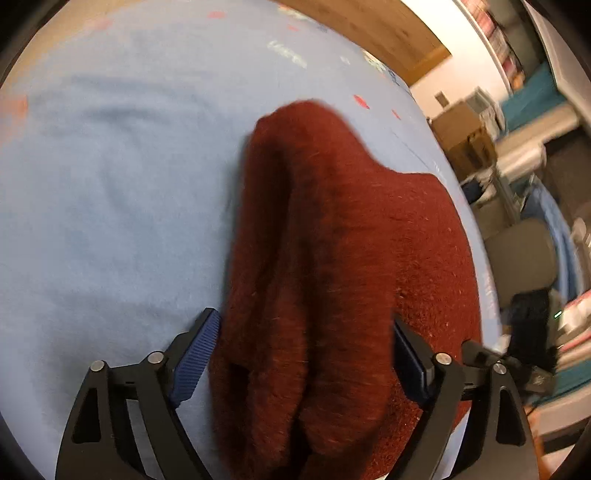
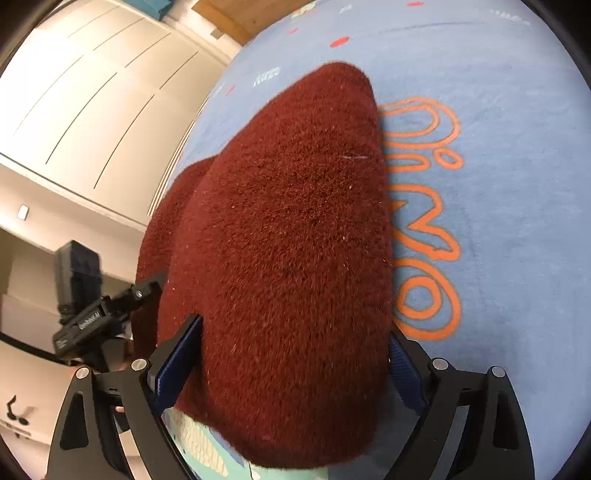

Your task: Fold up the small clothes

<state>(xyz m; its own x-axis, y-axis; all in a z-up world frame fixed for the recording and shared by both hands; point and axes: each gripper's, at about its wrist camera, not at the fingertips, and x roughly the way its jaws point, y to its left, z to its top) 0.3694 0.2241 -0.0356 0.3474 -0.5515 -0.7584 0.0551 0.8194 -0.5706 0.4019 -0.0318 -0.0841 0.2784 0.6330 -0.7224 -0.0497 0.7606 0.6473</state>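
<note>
A fuzzy dark red garment (image 1: 332, 258) lies on a light blue sheet (image 1: 110, 184). In the left wrist view my left gripper (image 1: 301, 350) is open, its blue-padded fingers (image 1: 195, 362) on either side of a bunched end of the garment. In the right wrist view the same garment (image 2: 288, 258) lies folded over on the sheet (image 2: 517, 184), beside orange "Dino" lettering (image 2: 424, 221). My right gripper (image 2: 295, 369) is open, its fingers (image 2: 177, 365) straddling the near end of the garment. The left gripper's body (image 2: 85, 317) shows at the left in that view.
The sheet's edge runs along the right in the left wrist view, with cardboard boxes (image 1: 465, 133), a grey chair (image 1: 524, 254) and shelves beyond. In the right wrist view white cabinet doors (image 2: 92, 92) stand past the sheet's left edge. A wooden board (image 1: 369, 29) lies at the far end.
</note>
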